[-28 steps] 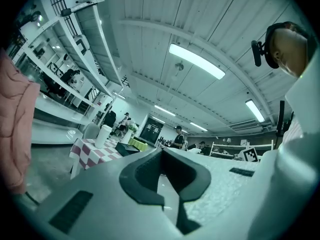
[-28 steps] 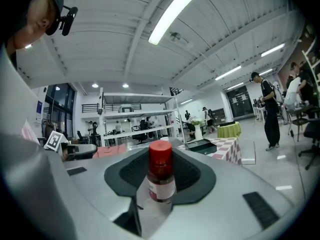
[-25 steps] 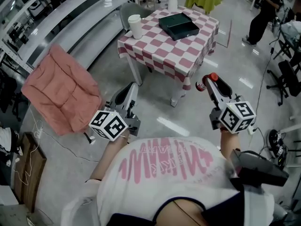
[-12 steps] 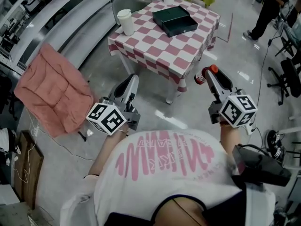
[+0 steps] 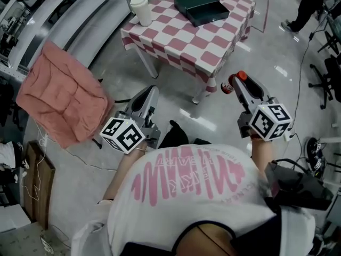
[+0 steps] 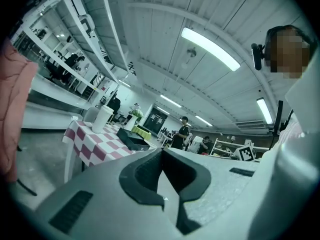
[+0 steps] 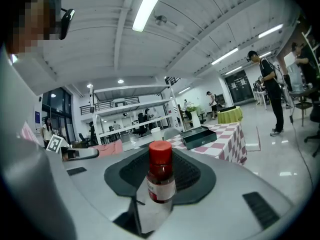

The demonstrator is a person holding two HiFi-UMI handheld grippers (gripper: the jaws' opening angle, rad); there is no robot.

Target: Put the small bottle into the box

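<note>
Over the glossy grey floor, short of the table, the right gripper (image 5: 235, 84) is grasping a small clear bottle with a red cap and a white label (image 7: 160, 181). Its jaws are pressing on the bottle's lower body, and the cap is sticking out beyond them. In the head view the bottle is showing at the gripper's tip, well apart from the table edge.

Beside it, the left gripper (image 5: 149, 94) is hovering at about the same height. Its jaws are closed flat against each other, with nothing between them.

Ahead of both grippers, a square table draped in a red-and-white checked cloth (image 5: 180, 36) is carrying a dark green rectangular box (image 5: 201, 6) near its far side. A white lidded paper cup (image 5: 140, 9) is standing at the table's left corner, apart from the box.

At the left, a pink quilted cushion (image 5: 59, 99) is lying tilted near the long grey benches.
</note>
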